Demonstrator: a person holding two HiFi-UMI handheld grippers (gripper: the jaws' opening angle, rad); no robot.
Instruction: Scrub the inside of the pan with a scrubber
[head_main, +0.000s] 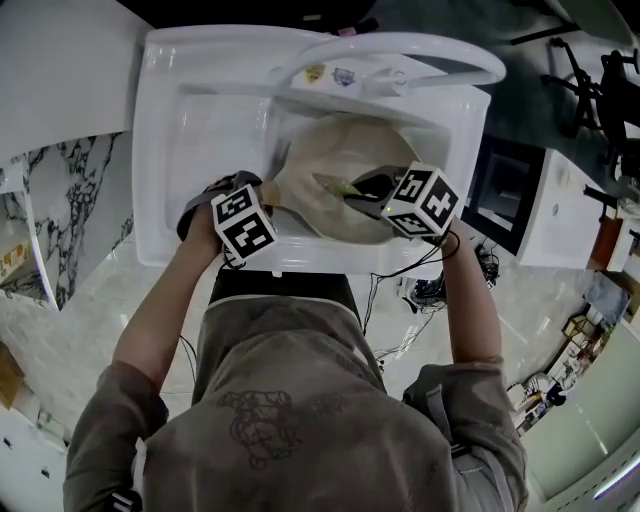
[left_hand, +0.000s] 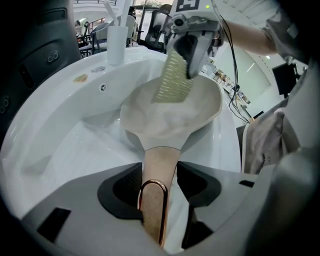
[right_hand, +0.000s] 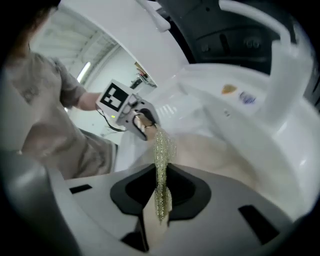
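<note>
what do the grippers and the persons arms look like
The left gripper and right gripper have pale grey bodies with black pads lining the jaws. Each carries a white cube printed with black square markers. A thin black cable trails from the right one. The person wears grey-brown sleeves ending near the elbows.

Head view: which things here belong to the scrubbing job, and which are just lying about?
In the job: pan, its handle clamped in the left gripper; scrubber, held by the right gripper at the pan's inside; sink beneath.
Just there: faucet; stickers on the sink's rim; cables below the sink.
</note>
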